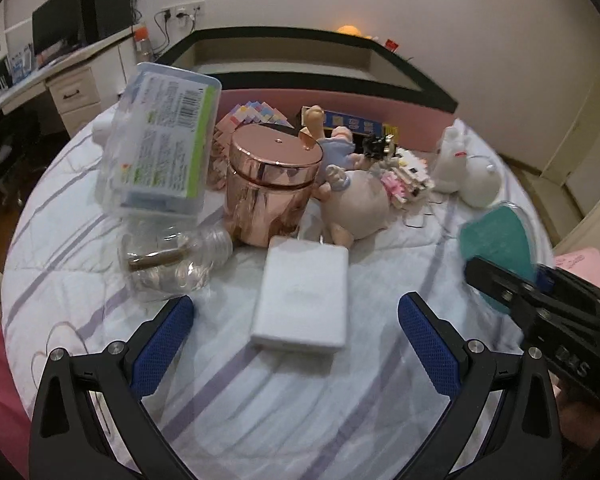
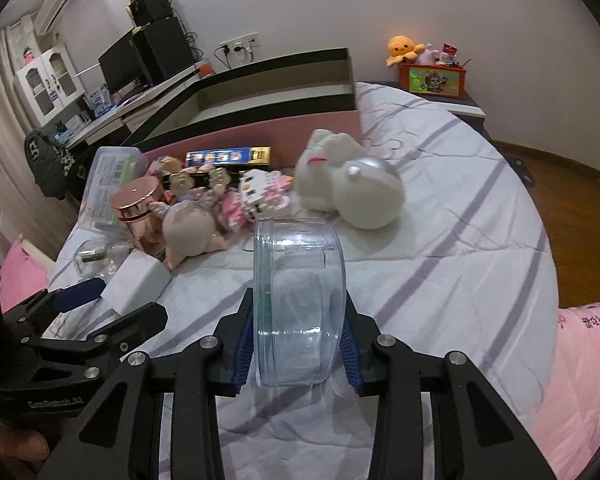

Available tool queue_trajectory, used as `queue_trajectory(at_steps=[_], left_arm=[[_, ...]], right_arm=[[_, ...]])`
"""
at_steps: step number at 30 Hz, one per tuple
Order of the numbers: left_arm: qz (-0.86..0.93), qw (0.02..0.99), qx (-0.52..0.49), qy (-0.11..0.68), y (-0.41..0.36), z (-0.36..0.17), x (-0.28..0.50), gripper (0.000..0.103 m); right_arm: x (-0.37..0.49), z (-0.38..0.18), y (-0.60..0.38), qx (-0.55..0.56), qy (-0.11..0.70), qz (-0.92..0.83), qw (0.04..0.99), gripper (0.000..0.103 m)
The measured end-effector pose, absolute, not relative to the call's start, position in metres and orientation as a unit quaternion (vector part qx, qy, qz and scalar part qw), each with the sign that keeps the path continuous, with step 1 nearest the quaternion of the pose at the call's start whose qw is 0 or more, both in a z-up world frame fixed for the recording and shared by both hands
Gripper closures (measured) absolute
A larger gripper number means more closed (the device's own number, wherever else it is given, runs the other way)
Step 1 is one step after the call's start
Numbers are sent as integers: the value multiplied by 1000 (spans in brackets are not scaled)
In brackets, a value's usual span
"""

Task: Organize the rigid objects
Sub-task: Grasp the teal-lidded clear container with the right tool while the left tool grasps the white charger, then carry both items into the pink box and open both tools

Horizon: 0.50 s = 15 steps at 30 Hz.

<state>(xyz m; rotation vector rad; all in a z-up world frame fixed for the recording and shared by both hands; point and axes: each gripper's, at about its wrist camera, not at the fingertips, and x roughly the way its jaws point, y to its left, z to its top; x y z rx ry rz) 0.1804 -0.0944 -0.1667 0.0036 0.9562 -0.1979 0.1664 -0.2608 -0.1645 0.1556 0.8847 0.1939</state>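
1. The right gripper (image 2: 298, 338) pinches a clear round container (image 2: 298, 300) between its blue pads (image 2: 350, 356), holding it on edge above the striped bedspread (image 2: 460, 272).
2. The left gripper (image 1: 296, 332) is spread wide, with nothing between its fingers; a white rectangular box (image 1: 304, 296) lies on the bedspread just ahead of it, in line with the gap.
3. Beyond the white box stands a rose-gold canister (image 1: 272, 188), upright, touching a beige plush doll (image 1: 356, 204) on its right. A clear jar (image 1: 172, 256) lies on its side to the left, and a labelled clear plastic case (image 1: 160, 144) leans tilted above it.
4. A white plush toy (image 2: 348, 184) sits farther back, near a pink block figure (image 2: 260, 196).
5. The container is transparent with a flat round face and a greenish rim.
6. Only the left wrist view shows its teal face (image 1: 500, 248), at the right edge; only the right wrist view shows an orange plush octopus (image 2: 404, 50) on a nightstand.
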Motion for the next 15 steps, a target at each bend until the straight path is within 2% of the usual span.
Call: queue_trajectory(at_steps=[2, 3, 4, 5, 6, 15], left_arm=[[-86, 883, 12, 462, -96, -171, 187, 7], [-84, 887, 16, 453, -96, -170, 187, 20], [-82, 890, 20, 448, -97, -168, 187, 40], [-90, 891, 21, 444, -96, -166, 186, 47], [-104, 889, 13, 445, -95, -166, 186, 60], [-127, 888, -13, 442, -80, -159, 166, 62]], right_arm=[[167, -166, -260, 74, 428, 93, 896, 65], [167, -165, -260, 73, 428, 94, 896, 65], [167, -165, -259, 72, 428, 95, 896, 65], [167, -165, -259, 72, 429, 96, 895, 65], [166, -165, -259, 73, 429, 96, 895, 65], [165, -160, -256, 84, 423, 105, 896, 65]])
